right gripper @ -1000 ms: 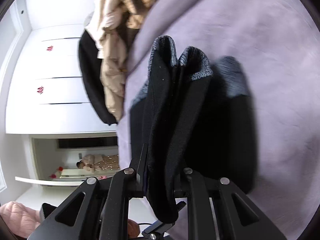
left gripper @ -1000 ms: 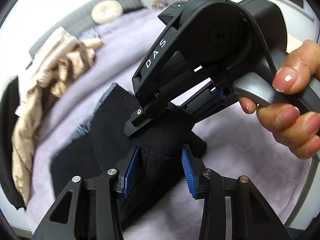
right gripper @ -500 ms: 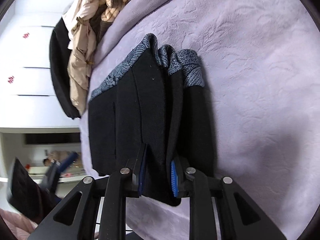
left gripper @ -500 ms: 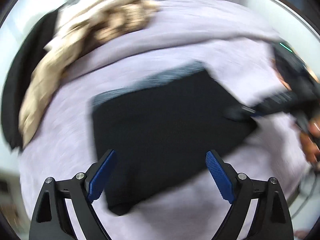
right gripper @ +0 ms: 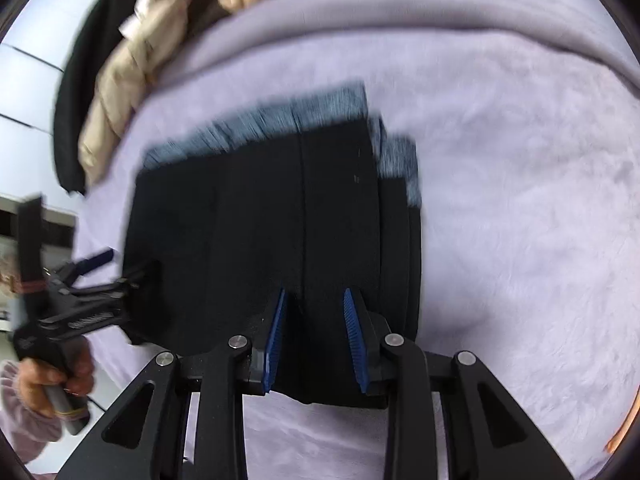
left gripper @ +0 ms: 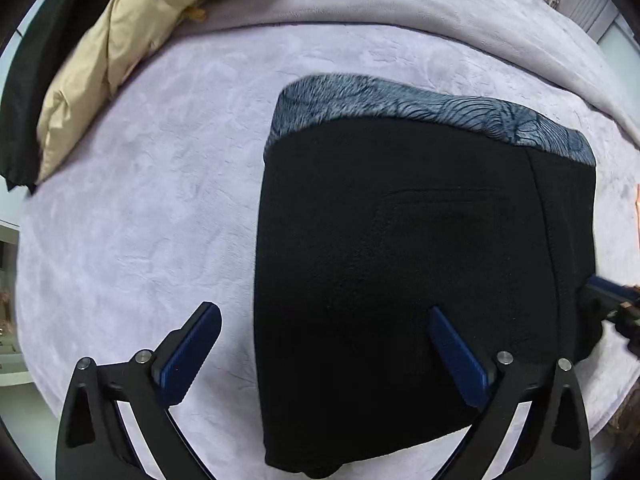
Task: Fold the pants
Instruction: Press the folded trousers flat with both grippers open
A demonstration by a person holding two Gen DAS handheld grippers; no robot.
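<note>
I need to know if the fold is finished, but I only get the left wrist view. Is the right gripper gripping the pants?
Observer: It looks not. The right gripper has its jaws opening, with the near edge of the folded pants between the pads.
Operator: Are the layers lined up on the right?
Observer: Not quite. Lower layers stick out past the top one, and their grey-blue band is stepped.
Operator: Who holds the left gripper?
Observer: A hand in a pink sleeve holds the left gripper beside the pants' left edge.
</note>
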